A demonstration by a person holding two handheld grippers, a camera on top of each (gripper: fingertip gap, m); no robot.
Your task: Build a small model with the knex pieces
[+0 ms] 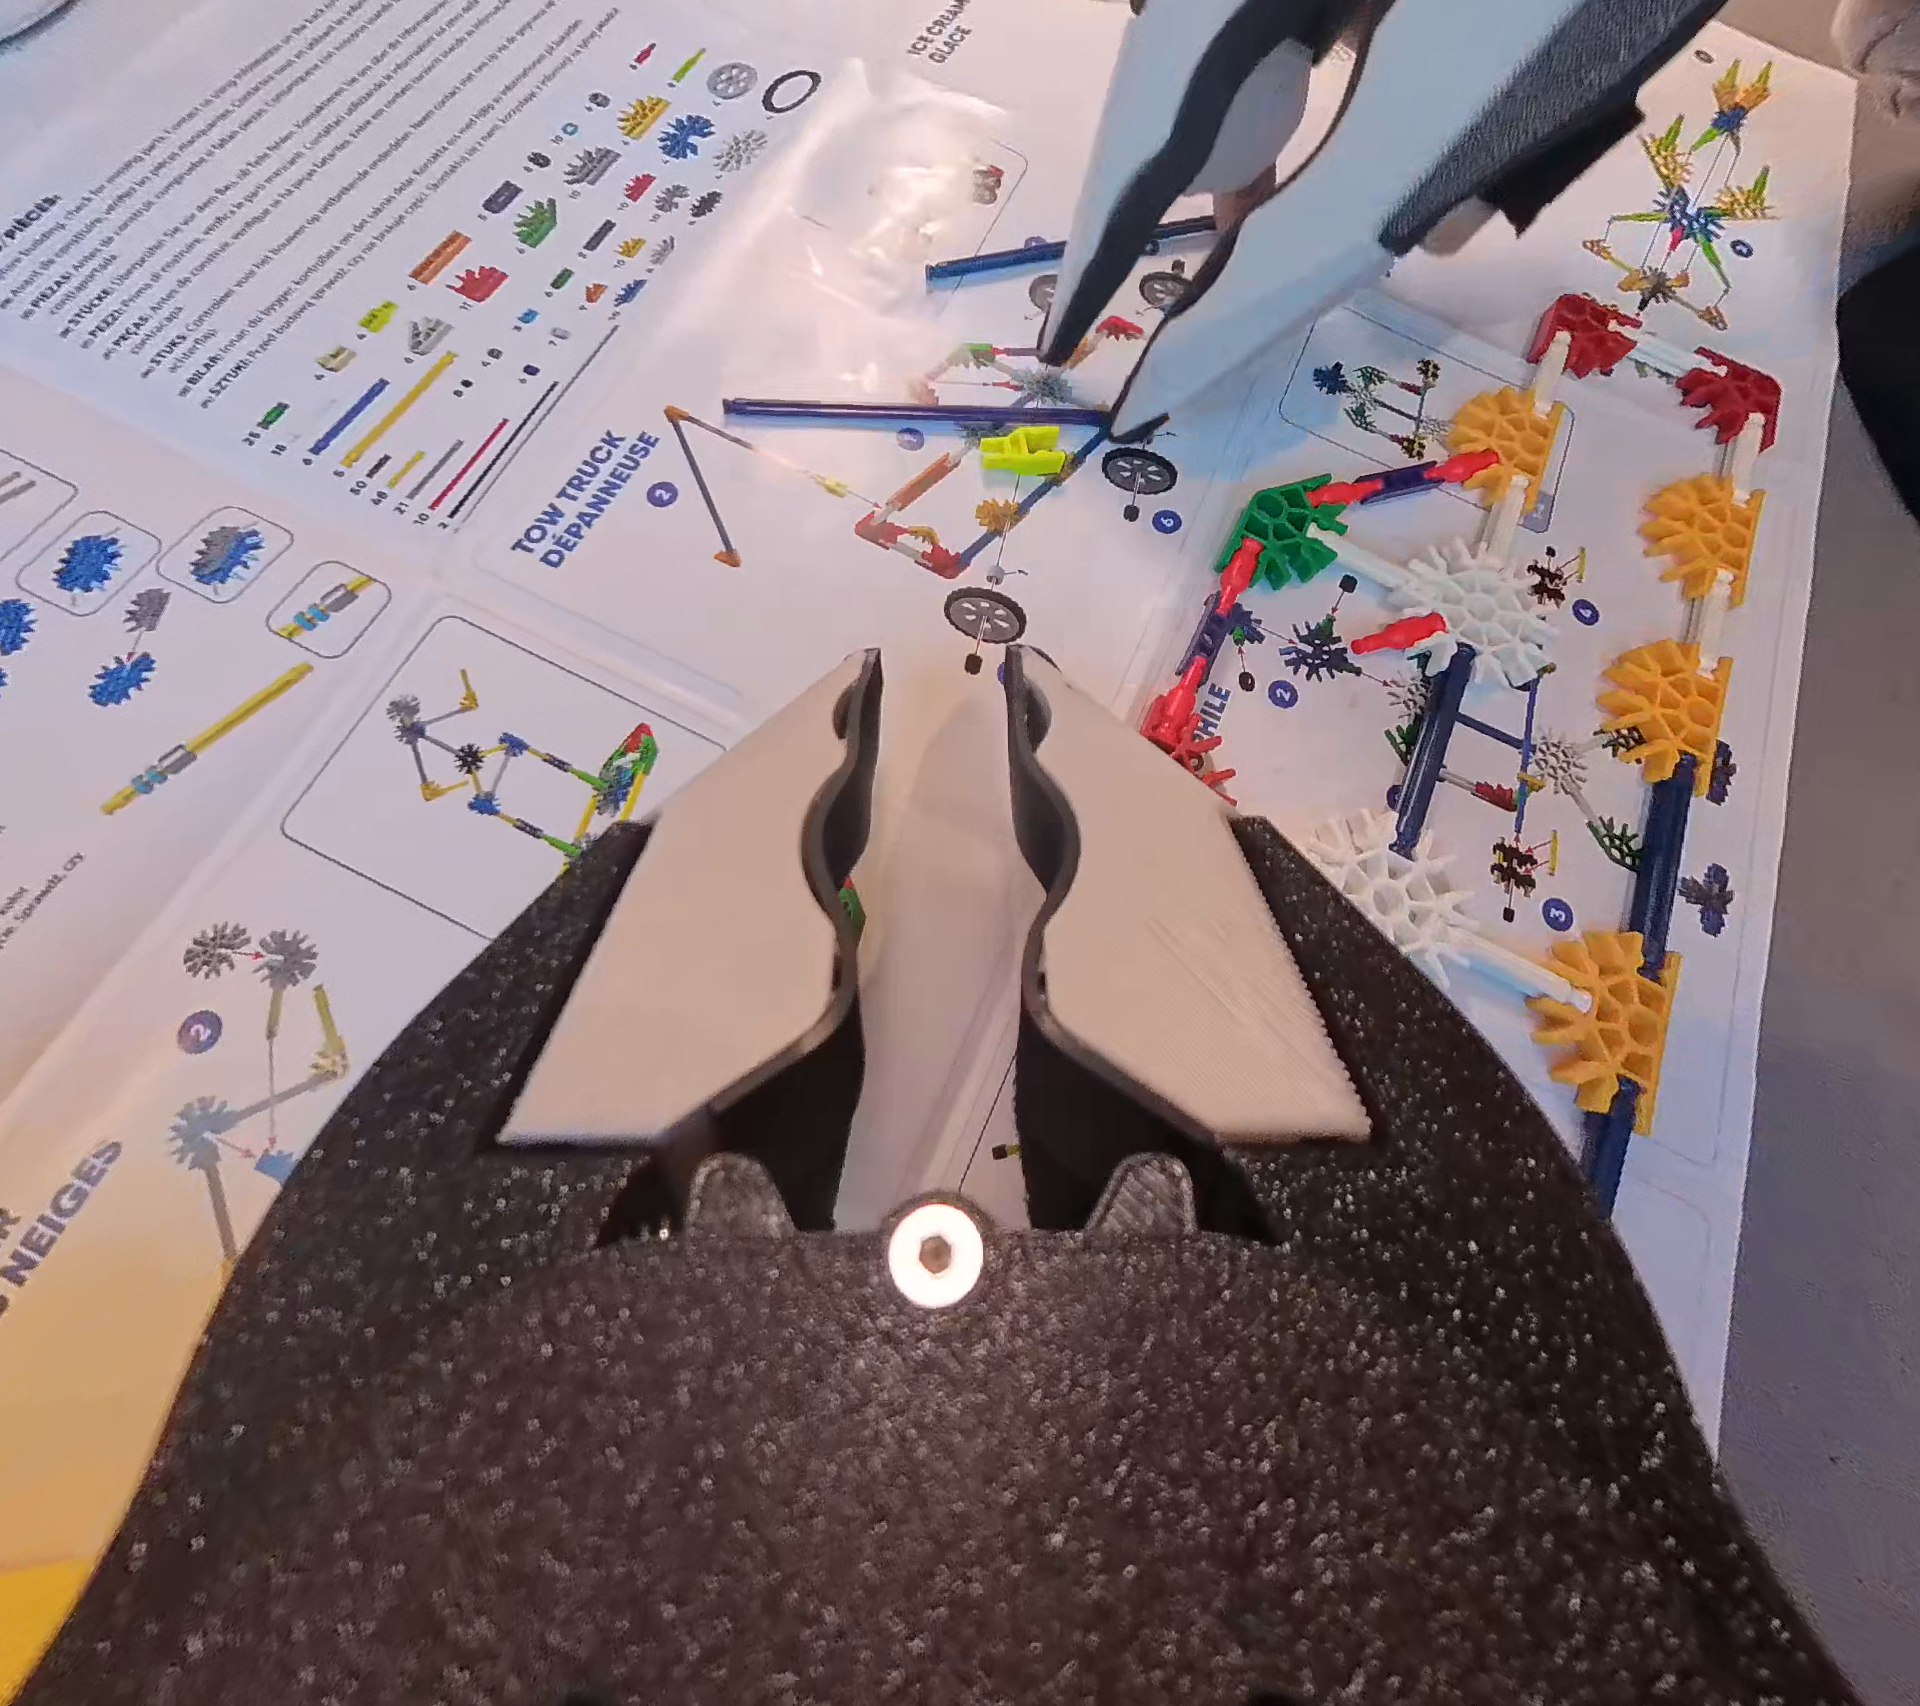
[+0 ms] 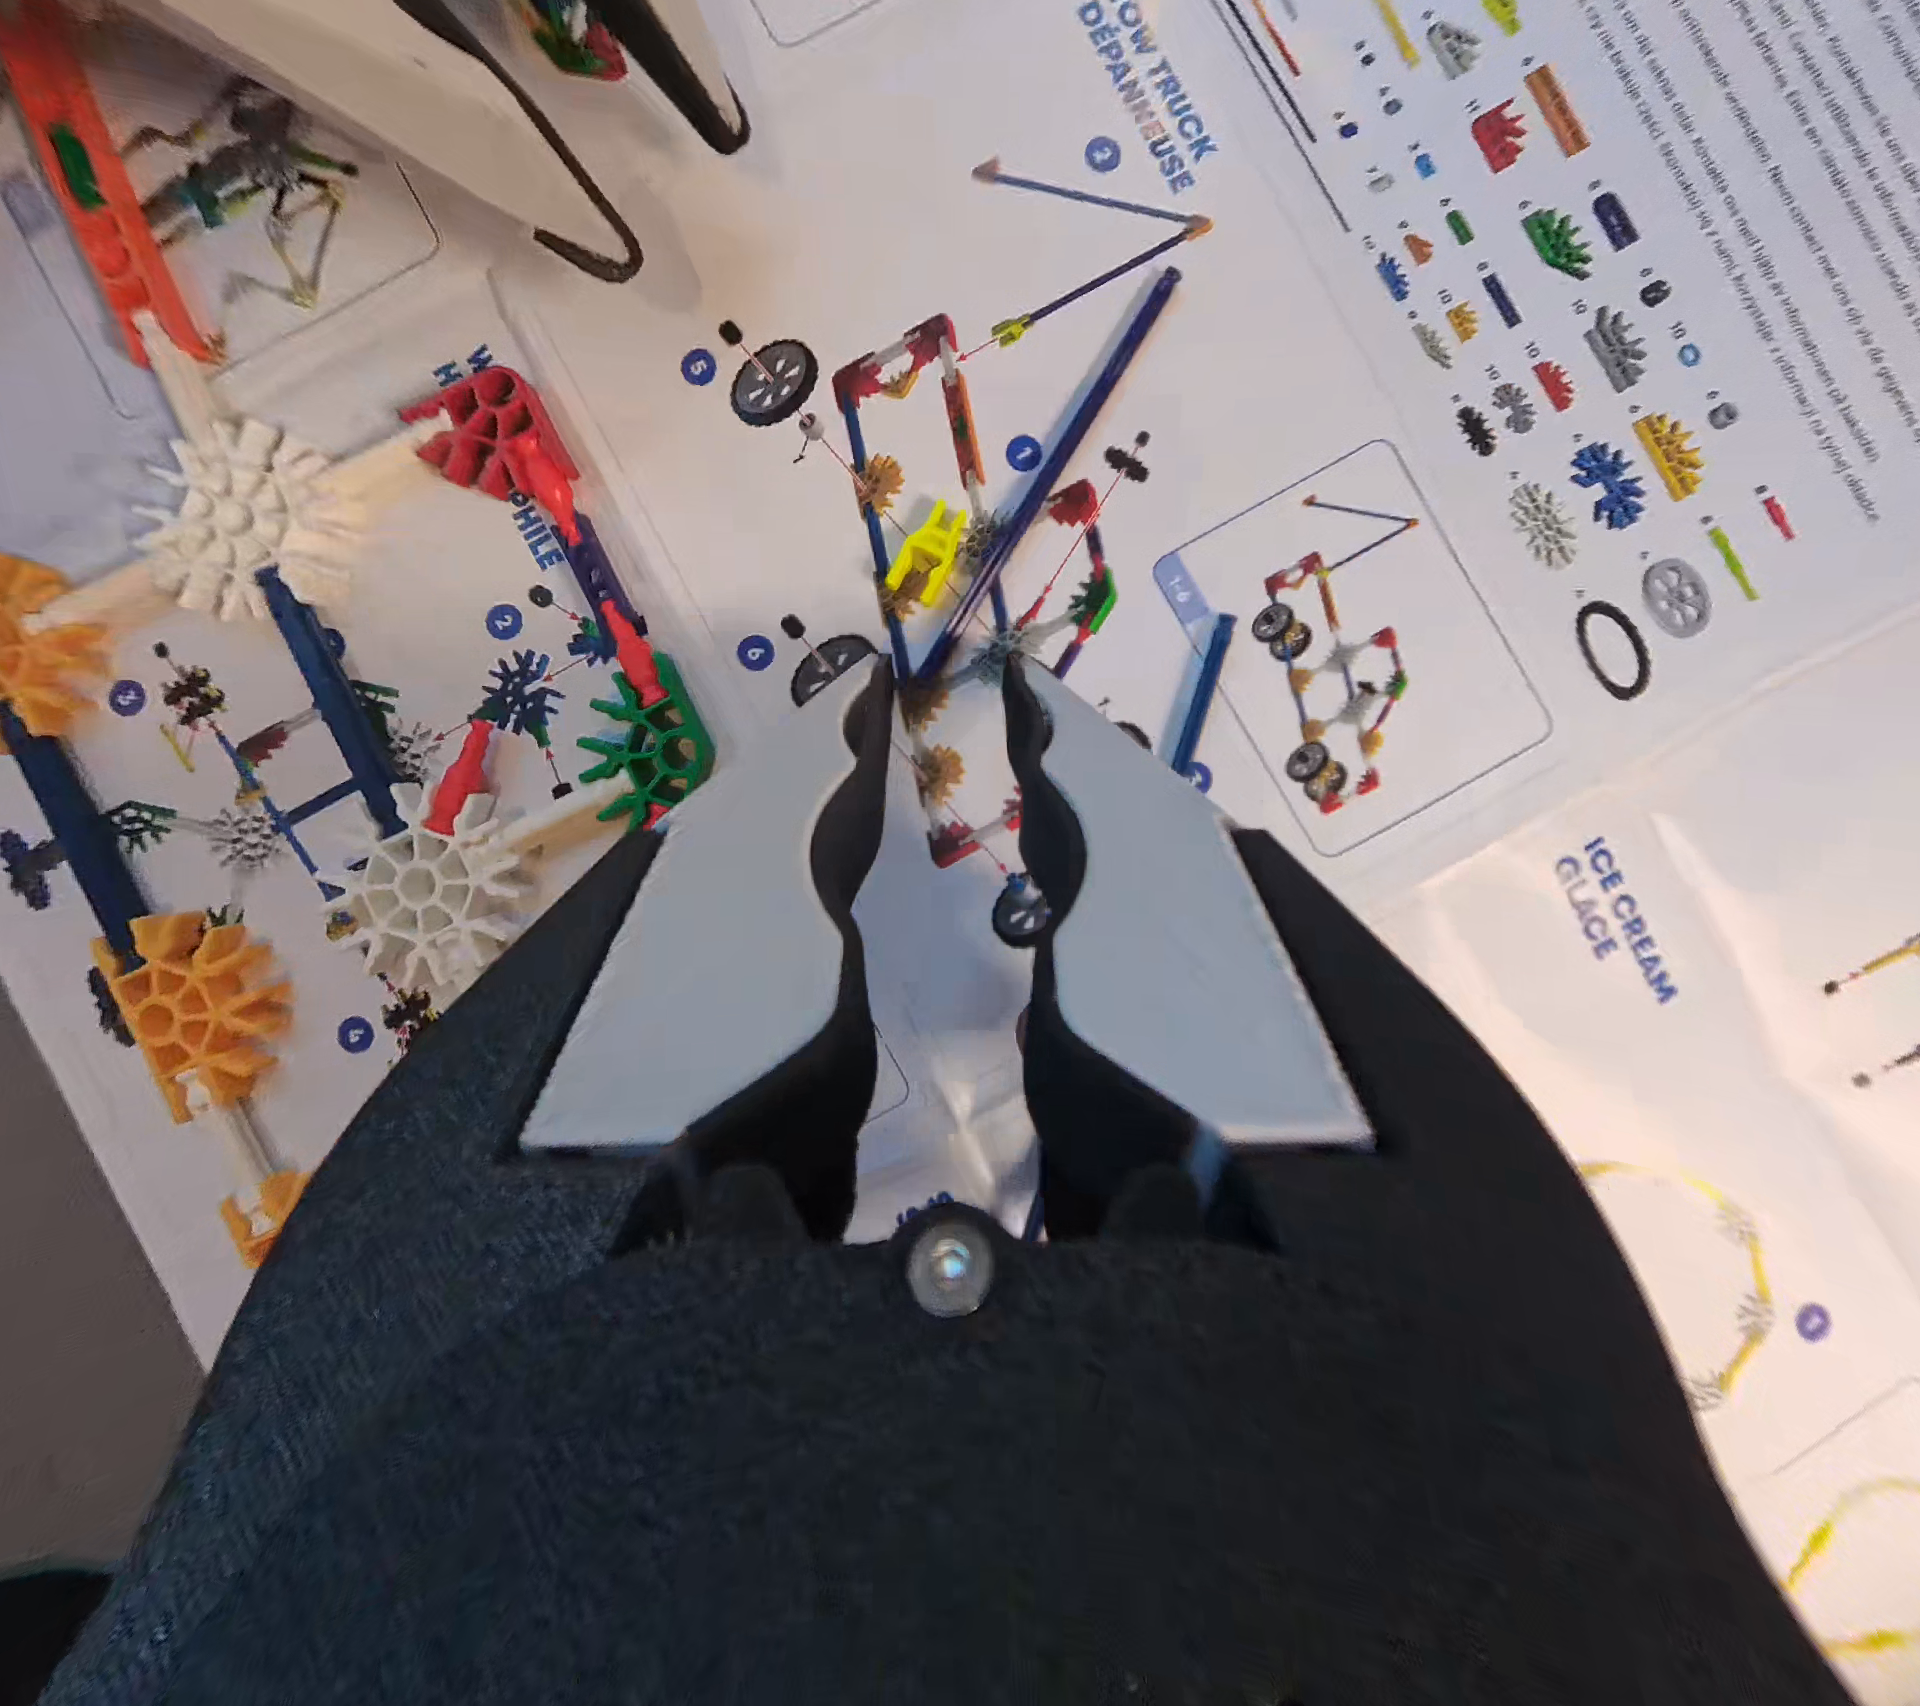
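With our right hand-held gripper (image 2: 943, 674) parted empty at the blue rod's (image 2: 1049, 477) end and the left hand-held gripper (image 1: 943, 664) parted idle, we should close squarely across that rod, clear of the yellow clip (image 2: 925, 550).

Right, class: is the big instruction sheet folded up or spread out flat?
Spread out flat. The instruction sheet lies open on the table, crease lines showing between panels, with the blue rod lying on it.
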